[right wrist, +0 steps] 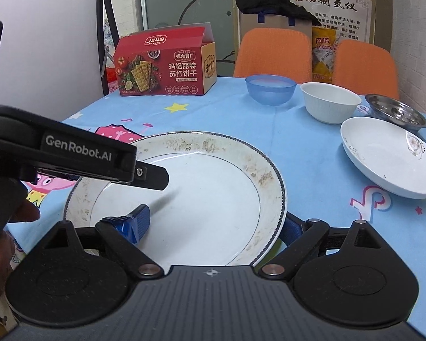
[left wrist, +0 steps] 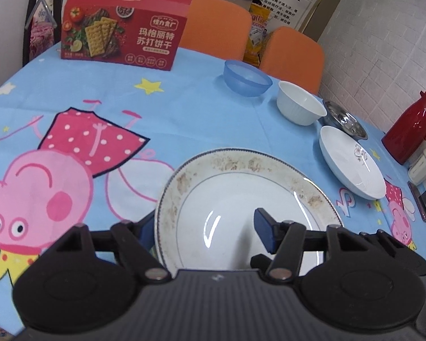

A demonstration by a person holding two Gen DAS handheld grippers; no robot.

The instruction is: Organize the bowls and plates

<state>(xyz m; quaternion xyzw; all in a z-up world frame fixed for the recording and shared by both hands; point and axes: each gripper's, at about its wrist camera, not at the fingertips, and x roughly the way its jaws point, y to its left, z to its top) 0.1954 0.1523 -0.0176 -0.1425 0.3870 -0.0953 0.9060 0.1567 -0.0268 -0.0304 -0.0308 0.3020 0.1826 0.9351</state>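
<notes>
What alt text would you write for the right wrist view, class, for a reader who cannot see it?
The right gripper straddles the near rim of a large gold-trimmed plate, jaws open, while the left gripper reaches over it. Beyond, on the cartoon tablecloth, sit a blue bowl, a white bowl and a shallow white dish.

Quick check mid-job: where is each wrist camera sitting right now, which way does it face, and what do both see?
Left wrist: behind the left claw, angled down at the large plate; its fingers straddle the plate's left rim.
Right wrist: behind the right claw, straddling the plate's right rim; the left claw and a hand show at left.
Shared: plate, blue bowl, white bowl, cracker box.
</notes>
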